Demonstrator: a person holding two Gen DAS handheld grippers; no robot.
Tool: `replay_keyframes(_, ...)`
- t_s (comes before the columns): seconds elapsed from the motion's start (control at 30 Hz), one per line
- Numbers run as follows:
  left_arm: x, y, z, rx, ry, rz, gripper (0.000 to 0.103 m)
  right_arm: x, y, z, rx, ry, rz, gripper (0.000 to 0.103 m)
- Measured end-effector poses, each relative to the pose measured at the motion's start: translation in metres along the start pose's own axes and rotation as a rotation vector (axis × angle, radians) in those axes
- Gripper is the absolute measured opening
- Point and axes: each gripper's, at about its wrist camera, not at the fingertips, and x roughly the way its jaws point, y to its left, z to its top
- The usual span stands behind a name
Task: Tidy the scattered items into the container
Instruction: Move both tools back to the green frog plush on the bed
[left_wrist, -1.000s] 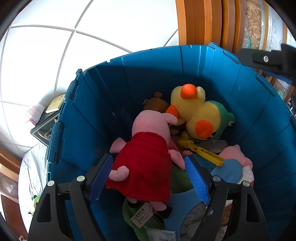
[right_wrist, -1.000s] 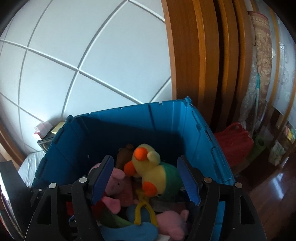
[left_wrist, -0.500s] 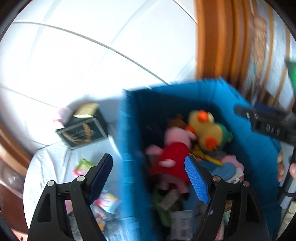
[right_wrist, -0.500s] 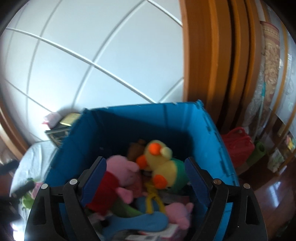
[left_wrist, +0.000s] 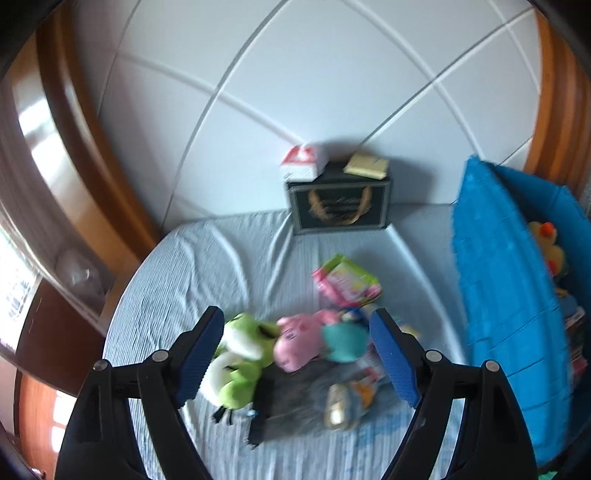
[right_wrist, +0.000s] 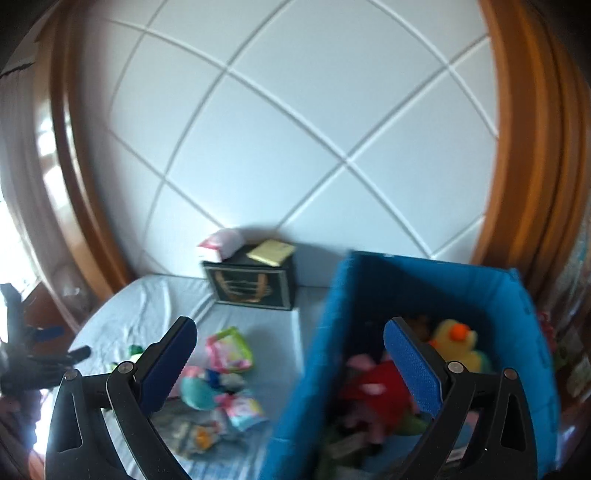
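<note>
My left gripper (left_wrist: 295, 325) hangs open and empty above the bed, over a green frog plush (left_wrist: 240, 354) and a pink pig plush (left_wrist: 299, 339) in a teal outfit. Around them lie a pink-and-green box (left_wrist: 347, 284), snack packets (left_wrist: 347, 398) and a dark flat item (left_wrist: 295, 402). The blue container (left_wrist: 509, 295) stands at the right. My right gripper (right_wrist: 290, 332) is opening wide with nothing between its fingers, straddling the near corner of the container (right_wrist: 317, 369). Inside lie a yellow duck (right_wrist: 458, 343) and a pig in a red dress (right_wrist: 380, 387).
A black box (left_wrist: 340, 206) sits against the white padded headboard (left_wrist: 295, 92), carrying a tissue pack (left_wrist: 303, 162) and a yellow pad (left_wrist: 367, 166). Wooden frames flank the headboard. The striped bed sheet (left_wrist: 192, 266) stretches left of the toys.
Both views have swung left, away from the container's inside. The left gripper now sits over the toys on the bed. The right jaws have spread wider. The red-dressed pig stays in the container.
</note>
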Motion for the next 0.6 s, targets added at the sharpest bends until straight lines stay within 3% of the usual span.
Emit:
replay_keyframes(0.17, 0.048, 0.100, -0.043, -0.032, 0.052, -0.009, 0.081, 0.036, 0.105, -0.012, 0.009, 0.002, 0.067, 0.103)
replay_keyframes(0.3, 0.091, 0.157, -0.081, -0.100, 0.110, 0.025, 0.081, 0.102, 0.178, -0.042, 0.017, 0.116, 0.122, 0.103)
replay_keyframes(0.43, 0.131, 0.181, -0.113, -0.182, 0.178, 0.011, 0.081, 0.163, 0.236, -0.082, -0.066, 0.225, 0.127, 0.103)
replay_keyframes(0.6, 0.167, 0.186, -0.145, -0.348, 0.244, 0.009, 0.081, 0.231, 0.279, -0.131, -0.158, 0.368, 0.211, 0.103)
